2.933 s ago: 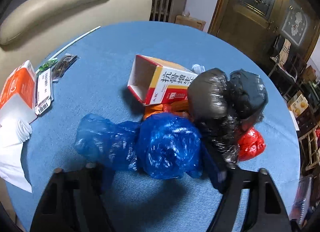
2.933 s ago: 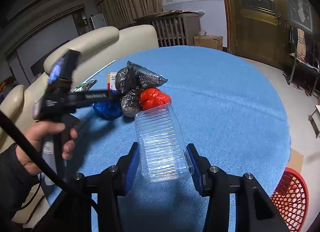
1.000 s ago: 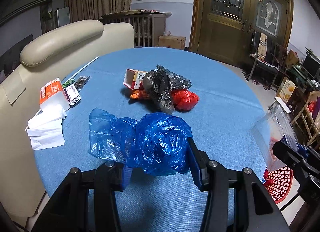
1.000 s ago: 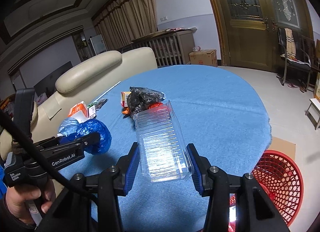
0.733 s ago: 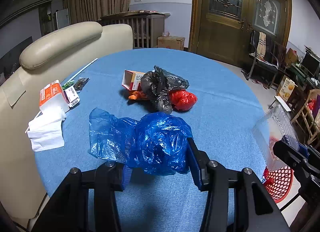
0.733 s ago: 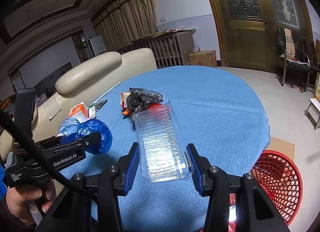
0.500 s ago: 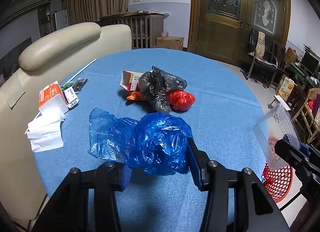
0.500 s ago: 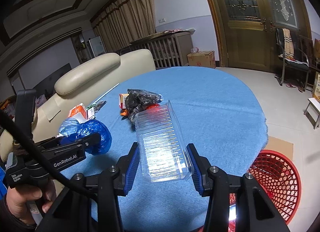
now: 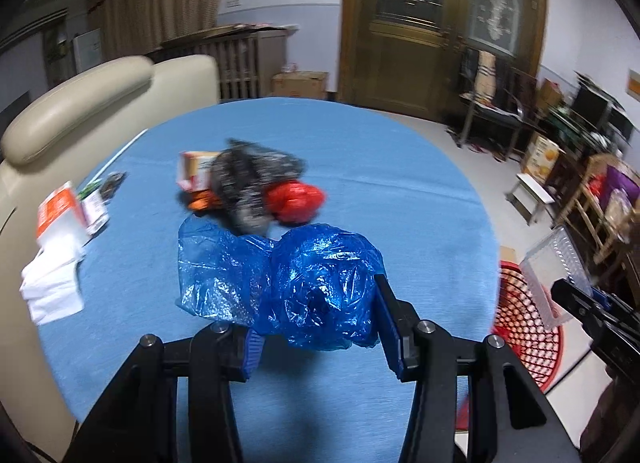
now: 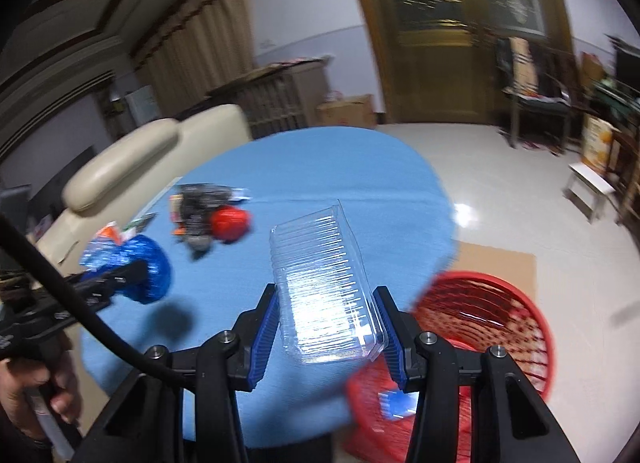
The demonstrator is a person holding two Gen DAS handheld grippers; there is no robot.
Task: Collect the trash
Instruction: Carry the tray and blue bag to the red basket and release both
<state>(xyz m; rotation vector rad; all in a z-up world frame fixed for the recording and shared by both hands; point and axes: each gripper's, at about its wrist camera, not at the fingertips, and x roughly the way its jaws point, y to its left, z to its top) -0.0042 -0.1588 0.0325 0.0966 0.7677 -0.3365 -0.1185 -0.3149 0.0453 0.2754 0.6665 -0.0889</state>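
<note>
My left gripper (image 9: pixel 316 323) is shut on a crumpled blue plastic bag (image 9: pixel 296 283) and holds it above the blue table (image 9: pixel 360 151). My right gripper (image 10: pixel 326 319) is shut on a clear ridged plastic container (image 10: pixel 324 283), held over the table's right edge next to a red mesh basket (image 10: pixel 480 327) on the floor. The container and right gripper also show at the right of the left wrist view (image 9: pixel 556 275). A pile of black bags (image 9: pixel 248 179), a red bag (image 9: pixel 294 199) and a small carton (image 9: pixel 194 171) lies on the table.
A white tissue pack and orange box (image 9: pixel 60 223) lie at the table's left side. A cream sofa (image 9: pixel 80 103) stands behind the table. A flat cardboard sheet (image 10: pixel 496 259) lies under the basket. Chairs and shelves (image 9: pixel 580 183) stand at the right.
Both grippers have swung right toward the red basket, still holding the blue bag and the clear container. The basket now shows much larger in the right wrist view.
</note>
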